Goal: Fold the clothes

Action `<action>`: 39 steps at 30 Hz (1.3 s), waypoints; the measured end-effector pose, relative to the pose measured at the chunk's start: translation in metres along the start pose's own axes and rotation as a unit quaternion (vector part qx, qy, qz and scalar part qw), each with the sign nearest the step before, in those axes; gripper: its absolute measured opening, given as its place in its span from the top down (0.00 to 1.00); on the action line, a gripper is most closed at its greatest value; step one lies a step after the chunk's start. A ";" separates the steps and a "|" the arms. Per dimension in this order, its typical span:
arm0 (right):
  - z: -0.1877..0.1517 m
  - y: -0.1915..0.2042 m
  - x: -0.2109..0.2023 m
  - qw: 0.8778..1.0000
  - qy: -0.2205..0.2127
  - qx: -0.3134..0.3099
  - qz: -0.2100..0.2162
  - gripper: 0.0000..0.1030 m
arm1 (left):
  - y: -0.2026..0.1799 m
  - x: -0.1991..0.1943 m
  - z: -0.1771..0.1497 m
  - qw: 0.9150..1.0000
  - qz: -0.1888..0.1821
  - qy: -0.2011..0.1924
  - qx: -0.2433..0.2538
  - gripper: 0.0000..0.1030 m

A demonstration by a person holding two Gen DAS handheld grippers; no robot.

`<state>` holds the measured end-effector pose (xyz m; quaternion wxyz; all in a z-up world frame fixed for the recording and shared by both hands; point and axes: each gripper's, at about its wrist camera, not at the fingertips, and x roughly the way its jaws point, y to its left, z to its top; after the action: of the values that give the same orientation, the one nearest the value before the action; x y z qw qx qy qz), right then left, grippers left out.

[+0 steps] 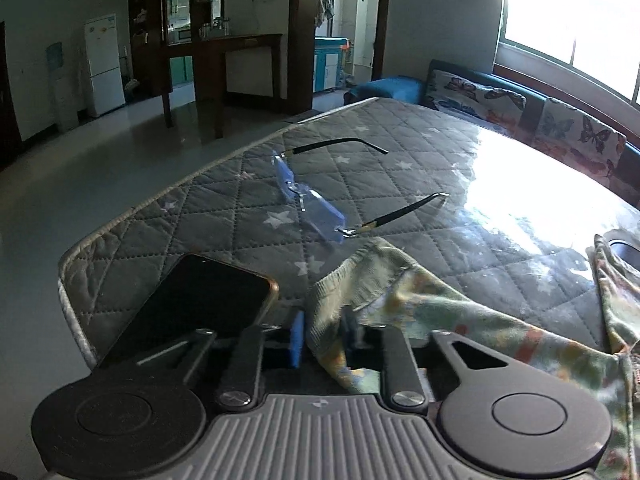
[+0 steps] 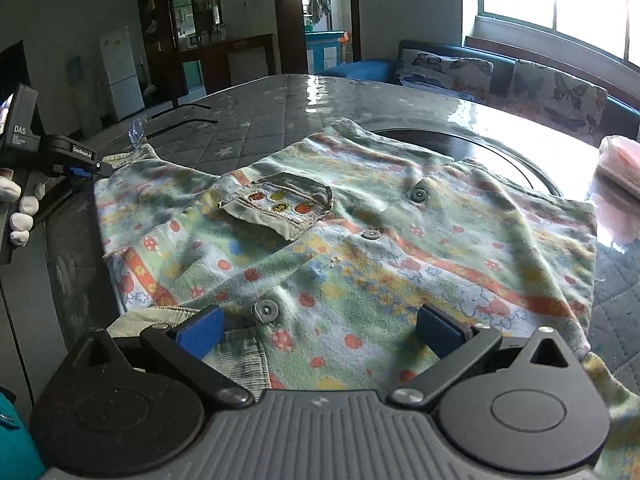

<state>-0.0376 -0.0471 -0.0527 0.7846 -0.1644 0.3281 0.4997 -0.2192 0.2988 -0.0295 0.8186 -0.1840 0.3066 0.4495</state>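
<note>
Gripping the shirt cuff, the left tool is clamped; the right tool hovers wide open, empty.

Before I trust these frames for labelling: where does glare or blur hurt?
Left wrist view: window glare whitens the quilted table cover; the garment is blurred. Right wrist view: glare on the far table cover; the garment reads clearly.

Beyond the jaws, a grey quilted desk cover with white stars is seen, washed by glare from a large window at the upper right. Under the window a sofa with butterfly cushions is set. Farther back, to the left, a white fridge, dark wooden shelving and a glossy pale floor are visible.
</note>
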 end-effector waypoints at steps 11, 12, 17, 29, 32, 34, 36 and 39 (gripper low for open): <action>0.011 -0.006 -0.023 0.999 -0.046 0.019 -0.004 0.00 | -0.029 -0.049 0.018 0.995 -0.092 -0.033 0.006 0.90; 0.012 -0.008 -0.027 0.998 -0.053 0.022 -0.007 0.00 | -0.032 -0.054 0.020 0.994 -0.102 -0.036 0.007 0.90; 0.013 -0.022 -0.042 0.996 -0.079 0.049 -0.014 0.00 | -0.069 -0.089 0.022 0.980 -0.188 -0.048 0.034 0.90; -0.003 -0.054 -0.077 0.986 -0.115 0.115 -0.035 0.00 | -0.170 -0.136 -0.009 0.915 -0.385 -0.013 0.120 0.90; -0.008 -0.060 -0.084 0.983 -0.119 0.132 -0.045 0.00 | -0.193 -0.140 -0.025 0.897 -0.417 0.004 0.147 0.90; -0.012 -0.065 -0.089 0.981 -0.123 0.142 -0.053 0.00 | -0.207 -0.143 -0.037 0.885 -0.435 0.014 0.164 0.90; -0.015 -0.069 -0.094 0.978 -0.126 0.154 -0.060 0.00 | -0.210 -0.143 -0.049 0.880 -0.441 0.024 0.176 0.90; -0.018 -0.075 -0.098 0.975 -0.129 0.170 -0.069 0.00 | -0.214 -0.140 -0.064 0.873 -0.447 0.039 0.193 0.89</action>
<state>-0.0048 -0.1569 -0.0047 0.8693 0.0149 0.2920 0.3986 -0.1160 0.0617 0.0213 0.9388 -0.1573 0.3040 -0.0400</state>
